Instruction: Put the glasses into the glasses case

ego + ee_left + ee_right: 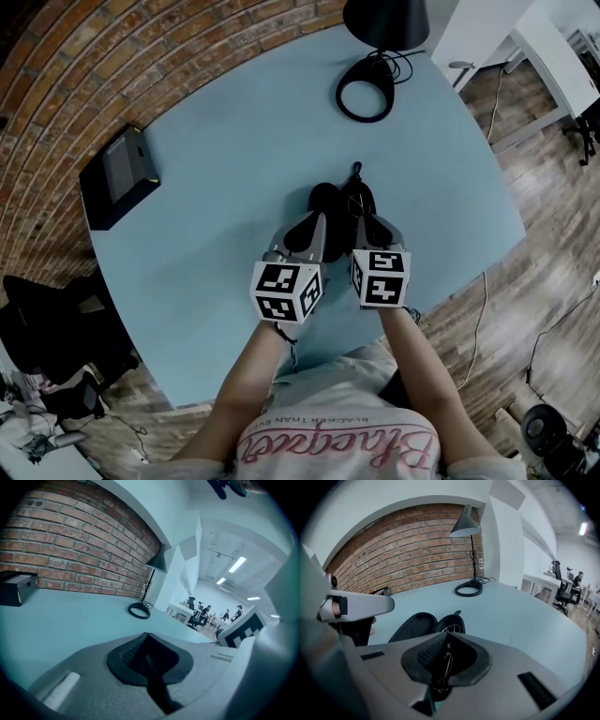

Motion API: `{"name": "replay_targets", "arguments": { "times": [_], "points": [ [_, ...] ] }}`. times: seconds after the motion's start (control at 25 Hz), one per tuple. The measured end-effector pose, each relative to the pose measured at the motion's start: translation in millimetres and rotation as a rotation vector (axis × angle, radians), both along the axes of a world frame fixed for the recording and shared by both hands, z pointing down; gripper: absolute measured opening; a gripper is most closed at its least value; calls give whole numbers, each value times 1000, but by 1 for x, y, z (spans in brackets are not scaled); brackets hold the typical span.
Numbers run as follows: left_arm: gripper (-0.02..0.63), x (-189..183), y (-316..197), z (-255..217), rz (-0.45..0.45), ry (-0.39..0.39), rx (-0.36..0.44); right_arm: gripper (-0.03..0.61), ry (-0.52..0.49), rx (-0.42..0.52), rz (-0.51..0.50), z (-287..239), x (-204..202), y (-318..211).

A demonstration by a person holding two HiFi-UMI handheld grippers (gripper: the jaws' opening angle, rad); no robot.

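Note:
The black glasses case (pixel 325 199) lies open in the middle of the light blue table (pixel 216 159). In the right gripper view its lid (pixel 414 625) and base (pixel 452 622) lie side by side just beyond the jaws. My right gripper (pixel 445 656) is shut on the thin wire glasses (pixel 443 670), which hang over the near end of the case base. In the head view the right gripper (pixel 362 214) is over the case's right half. My left gripper (pixel 322 223) sits right beside it at the case's left, jaws shut (pixel 150 656) on nothing, and the left gripper view shows no case.
A black desk lamp stands at the table's far side, with its ring base (pixel 366 94) and cable. A black box (pixel 122 173) sits near the left edge by the brick wall. People sit at desks (pixel 201 613) in the background.

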State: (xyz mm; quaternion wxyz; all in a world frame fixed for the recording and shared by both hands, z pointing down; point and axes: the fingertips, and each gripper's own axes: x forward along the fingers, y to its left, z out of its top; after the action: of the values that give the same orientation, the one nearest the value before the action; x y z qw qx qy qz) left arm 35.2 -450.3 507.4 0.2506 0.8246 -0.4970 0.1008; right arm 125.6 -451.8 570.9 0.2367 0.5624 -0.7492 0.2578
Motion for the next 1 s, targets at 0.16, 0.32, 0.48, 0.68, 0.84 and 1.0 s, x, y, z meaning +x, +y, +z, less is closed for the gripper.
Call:
{"name": "replay_targets", "arguments": {
  "times": [0.16, 0.32, 0.48, 0.68, 0.84, 1.0],
  "points": [
    [6, -3, 5, -5, -9, 6, 8, 15, -12, 19, -13, -9, 0, 3],
    [6, -7, 10, -16, -17, 19, 29, 14, -62, 63, -44, -32, -3, 11],
    [8, -7, 18, -28, -22, 22, 56, 12, -116, 131, -107, -62, -9, 24],
    [6, -6, 34, -46, -16, 36, 88, 11, -134, 219, -140, -100, -12, 43],
    [6, -5, 47, -64, -4, 48, 129, 9, -130, 286, -192, -129, -16, 59],
    [6, -4, 61, -85, 6, 62, 178, 9, -115, 350, -237, -157, -20, 76]
  ]
}}
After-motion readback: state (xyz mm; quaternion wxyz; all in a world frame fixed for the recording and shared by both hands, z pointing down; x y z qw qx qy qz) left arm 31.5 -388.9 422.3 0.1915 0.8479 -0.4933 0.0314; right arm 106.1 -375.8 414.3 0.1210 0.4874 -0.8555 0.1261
